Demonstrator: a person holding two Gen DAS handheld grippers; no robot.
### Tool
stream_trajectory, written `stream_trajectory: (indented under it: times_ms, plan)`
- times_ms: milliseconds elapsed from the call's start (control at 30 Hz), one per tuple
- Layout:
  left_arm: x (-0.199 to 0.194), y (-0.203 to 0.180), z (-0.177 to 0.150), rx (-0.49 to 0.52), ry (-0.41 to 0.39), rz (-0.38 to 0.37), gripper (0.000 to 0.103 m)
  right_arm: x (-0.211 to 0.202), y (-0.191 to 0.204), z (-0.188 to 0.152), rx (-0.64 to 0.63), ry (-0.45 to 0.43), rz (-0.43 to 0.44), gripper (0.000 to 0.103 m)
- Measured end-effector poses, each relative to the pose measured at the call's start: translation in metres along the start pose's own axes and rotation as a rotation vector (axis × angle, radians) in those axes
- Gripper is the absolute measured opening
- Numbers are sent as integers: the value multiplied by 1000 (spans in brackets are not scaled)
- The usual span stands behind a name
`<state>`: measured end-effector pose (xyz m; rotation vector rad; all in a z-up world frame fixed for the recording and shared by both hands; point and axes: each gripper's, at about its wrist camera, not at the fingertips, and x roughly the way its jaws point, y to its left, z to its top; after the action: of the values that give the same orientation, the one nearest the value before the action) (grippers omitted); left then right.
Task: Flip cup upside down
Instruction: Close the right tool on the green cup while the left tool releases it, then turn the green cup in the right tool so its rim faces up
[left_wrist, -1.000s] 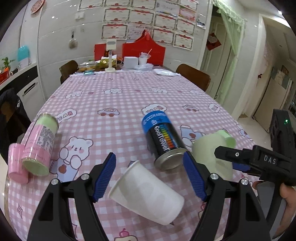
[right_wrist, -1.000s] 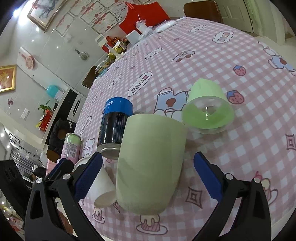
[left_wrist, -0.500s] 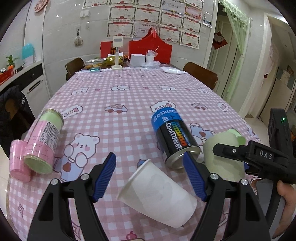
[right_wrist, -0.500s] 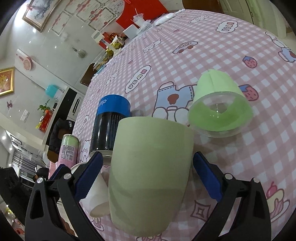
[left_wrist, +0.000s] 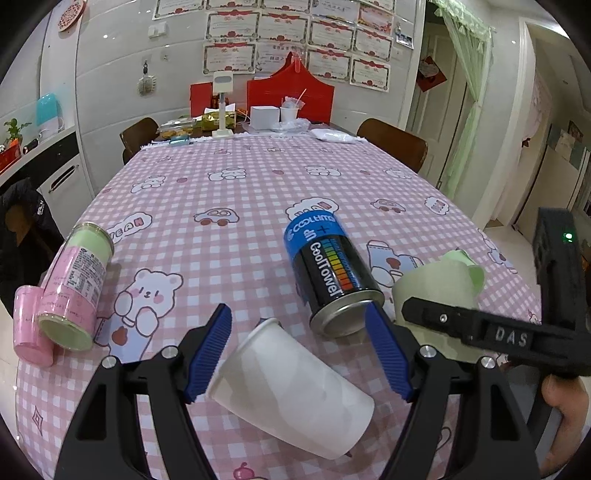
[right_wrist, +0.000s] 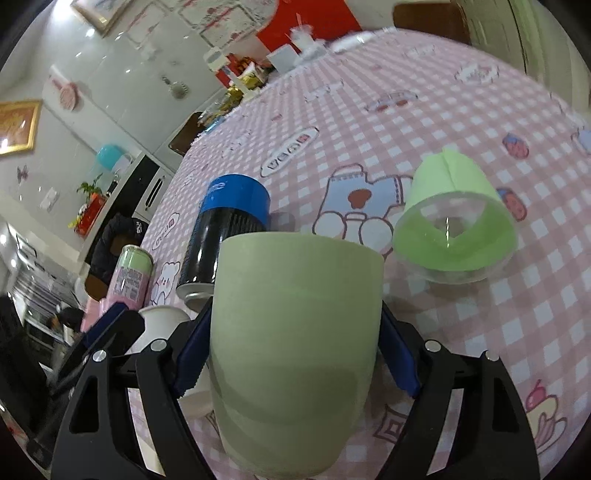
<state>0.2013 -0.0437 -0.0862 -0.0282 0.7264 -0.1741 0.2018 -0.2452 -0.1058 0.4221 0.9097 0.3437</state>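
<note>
A pale green cup (right_wrist: 295, 343) lies on its side on the pink checked tablecloth, its mouth pointing away from me. My right gripper (right_wrist: 295, 347) is shut on the pale green cup, its blue pads pressing both sides. The cup also shows in the left wrist view (left_wrist: 432, 291), behind the right gripper's black body. A white paper cup (left_wrist: 291, 384) lies on its side between the blue pads of my left gripper (left_wrist: 299, 350), which is open and not touching it.
A black and blue CoolTower can (left_wrist: 328, 273) lies beside the green cup. A clear cup with a bright green sleeve (right_wrist: 454, 232) lies to the right. A pink and green can (left_wrist: 72, 291) and a pink cup (left_wrist: 27, 328) lie at the table's left edge.
My right gripper has closed from wide open onto the pale green cup. The left gripper has drawn back a little and stays open around the white cup.
</note>
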Motion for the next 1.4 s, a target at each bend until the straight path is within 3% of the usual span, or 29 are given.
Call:
stream_trajectory:
  times_ms: [633, 1400]
  plan:
    - [-5, 1, -5, -11, -1, -8, 74, -18, 36, -18, -318, -243, -221, 76]
    - [-15, 17, -15, -43, -10, 13, 74, -11, 47, -42, -472, -345, -280, 76]
